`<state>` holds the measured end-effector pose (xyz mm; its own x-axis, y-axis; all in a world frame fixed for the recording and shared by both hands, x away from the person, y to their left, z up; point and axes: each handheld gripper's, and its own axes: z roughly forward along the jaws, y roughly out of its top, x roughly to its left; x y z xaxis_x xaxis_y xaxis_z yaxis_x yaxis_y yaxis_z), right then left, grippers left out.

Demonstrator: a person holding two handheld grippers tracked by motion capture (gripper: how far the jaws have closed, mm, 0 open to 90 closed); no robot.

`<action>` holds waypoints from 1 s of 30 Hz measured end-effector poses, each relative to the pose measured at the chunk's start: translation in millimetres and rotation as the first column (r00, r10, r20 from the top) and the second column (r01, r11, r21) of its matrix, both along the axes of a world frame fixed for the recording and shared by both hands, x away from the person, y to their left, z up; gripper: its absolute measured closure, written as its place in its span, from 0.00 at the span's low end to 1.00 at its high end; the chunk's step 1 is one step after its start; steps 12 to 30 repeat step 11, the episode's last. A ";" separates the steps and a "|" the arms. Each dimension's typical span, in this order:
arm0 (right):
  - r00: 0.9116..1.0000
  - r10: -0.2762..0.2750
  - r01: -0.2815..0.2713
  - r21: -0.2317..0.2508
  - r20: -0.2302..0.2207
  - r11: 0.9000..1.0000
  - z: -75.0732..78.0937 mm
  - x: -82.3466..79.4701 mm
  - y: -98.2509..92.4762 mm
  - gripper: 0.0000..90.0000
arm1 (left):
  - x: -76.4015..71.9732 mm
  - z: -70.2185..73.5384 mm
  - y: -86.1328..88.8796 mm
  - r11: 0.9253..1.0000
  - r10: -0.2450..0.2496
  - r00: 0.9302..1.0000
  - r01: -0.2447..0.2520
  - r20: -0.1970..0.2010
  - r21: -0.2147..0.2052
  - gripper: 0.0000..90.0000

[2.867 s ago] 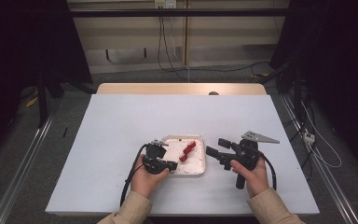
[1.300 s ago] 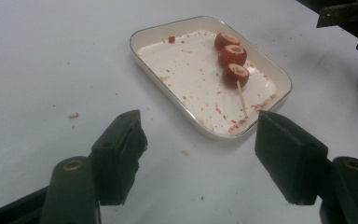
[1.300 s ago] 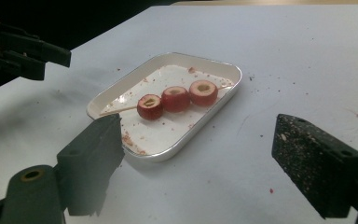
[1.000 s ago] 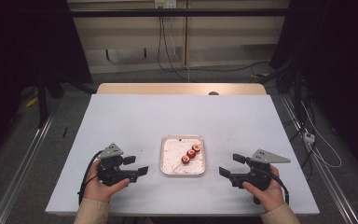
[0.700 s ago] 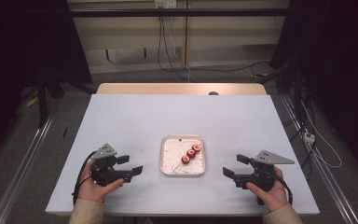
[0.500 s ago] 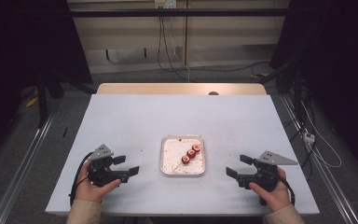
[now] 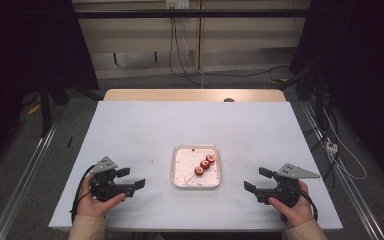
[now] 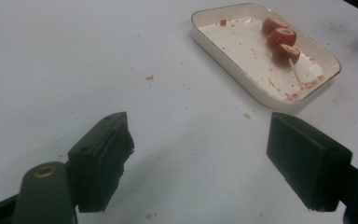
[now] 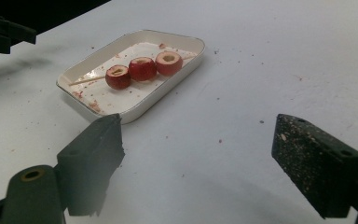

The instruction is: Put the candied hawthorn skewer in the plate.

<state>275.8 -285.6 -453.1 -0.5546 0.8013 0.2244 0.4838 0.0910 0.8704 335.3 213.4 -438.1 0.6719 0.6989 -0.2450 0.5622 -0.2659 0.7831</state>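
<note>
Two grippers rested near the table's front edge.
The left gripper [image 7: 134, 179], its jaws just opening, and the right gripper [image 7: 256, 180] gaped empty, facing inward.

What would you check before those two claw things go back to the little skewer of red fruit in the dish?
1. Left gripper jaws apart with nothing between them: ok; they have just been opening.
2. Right gripper jaws apart and empty: ok.
3. Skewer lying inside the dish, its three red pieces in a row: ok.
4. Bare stick end free to grab: ok, it juts out past the last piece.
5. Both grippers clear of the dish, one to each side: ok.
6. Table clean: not ok, crumbs lie scattered round the dish.
</note>
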 end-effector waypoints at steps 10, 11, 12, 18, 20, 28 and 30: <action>1.000 -0.006 0.006 -0.014 -0.001 1.000 -1.4 -0.9 -1.4 0.18 | 2.3 -1.9 -1.0 1.000 0.010 1.000 -0.010 0.002 0.012 0.23; 1.000 -0.004 0.004 -0.017 -0.002 1.000 -1.6 -0.8 -1.7 0.18 | 2.8 -2.5 -1.7 1.000 0.009 1.000 -0.009 -0.001 0.013 0.23; 1.000 -0.004 0.004 -0.017 -0.002 1.000 -1.6 -0.8 -1.7 0.18 | 2.8 -2.5 -1.7 1.000 0.009 1.000 -0.009 -0.001 0.013 0.23; 1.000 -0.004 0.004 -0.017 -0.002 1.000 -1.6 -0.8 -1.7 0.18 | 2.8 -2.5 -1.7 1.000 0.009 1.000 -0.009 -0.001 0.013 0.23; 1.000 -0.004 0.004 -0.017 -0.002 1.000 -1.6 -0.8 -1.7 0.18 | 2.8 -2.5 -1.7 1.000 0.009 1.000 -0.009 -0.001 0.013 0.23; 1.000 -0.004 0.004 -0.017 -0.002 1.000 -1.6 -0.8 -1.7 0.18 | 2.8 -2.5 -1.7 1.000 0.009 1.000 -0.009 -0.001 0.013 0.23; 1.000 -0.004 0.004 -0.017 -0.002 1.000 -1.6 -0.8 -1.7 0.18 | 2.8 -2.5 -1.7 1.000 0.009 1.000 -0.009 -0.001 0.013 0.23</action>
